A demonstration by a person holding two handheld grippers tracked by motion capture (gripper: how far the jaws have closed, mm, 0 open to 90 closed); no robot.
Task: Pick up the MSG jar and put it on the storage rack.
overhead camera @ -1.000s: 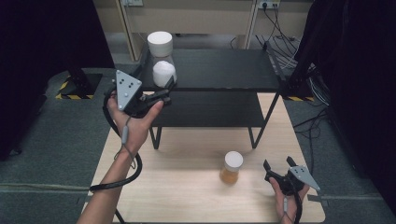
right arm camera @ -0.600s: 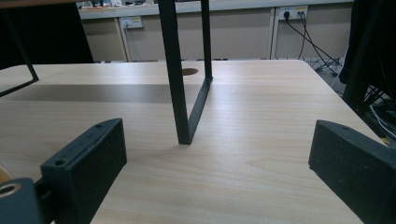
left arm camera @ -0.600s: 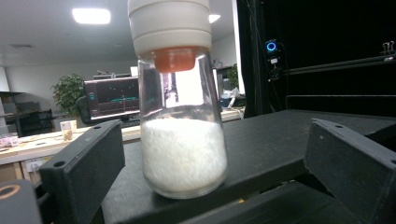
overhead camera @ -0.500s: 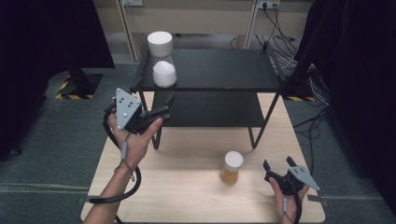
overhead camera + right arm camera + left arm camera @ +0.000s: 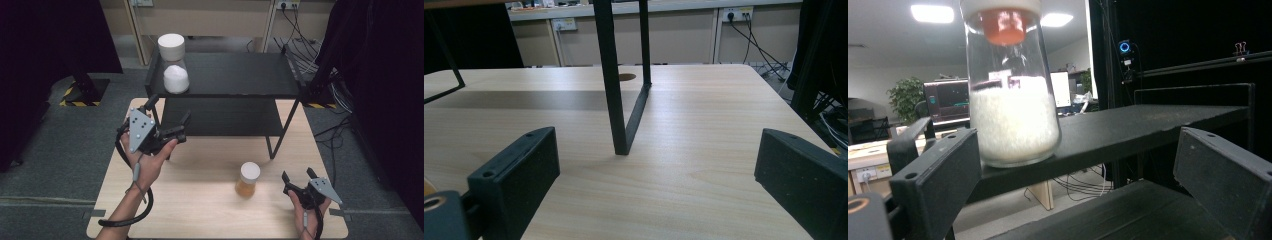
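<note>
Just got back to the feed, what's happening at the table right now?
A person holds a gripper in each hand. The left gripper, open with nothing between its fingers, sits in front of the black shelf, just below the jar of white grains standing on the top shelf's left end. The right gripper, also open and empty, rests low over the wooden table, beside a white-capped jar of amber contents. Neither jar is being touched.
</note>
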